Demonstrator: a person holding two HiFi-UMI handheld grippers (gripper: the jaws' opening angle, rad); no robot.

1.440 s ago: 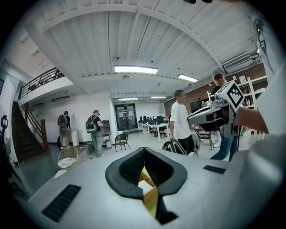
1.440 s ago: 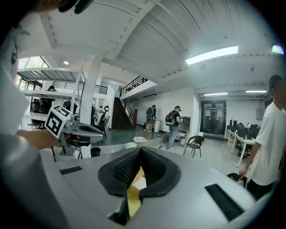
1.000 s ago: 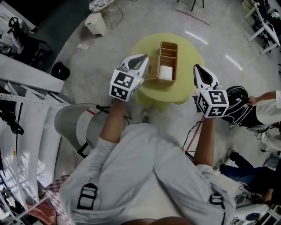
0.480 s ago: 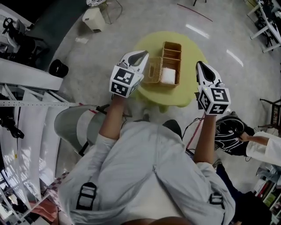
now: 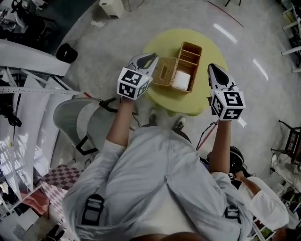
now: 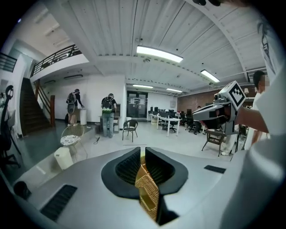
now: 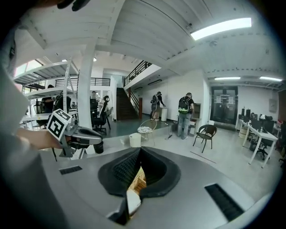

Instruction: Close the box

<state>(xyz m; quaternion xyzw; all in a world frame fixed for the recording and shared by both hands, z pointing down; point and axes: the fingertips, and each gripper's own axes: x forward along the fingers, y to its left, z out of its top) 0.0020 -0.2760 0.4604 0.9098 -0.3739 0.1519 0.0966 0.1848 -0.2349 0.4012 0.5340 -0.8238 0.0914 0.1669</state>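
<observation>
Table (image 5: 183,101) round, yellow, wicker box (image 5: 189,51) on top, grey floor (image 5: 155,14)

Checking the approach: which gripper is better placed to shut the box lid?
Left, probably: the left gripper hangs beside the open lid on the wicker box's left side; the right gripper is across the box from it.
</observation>
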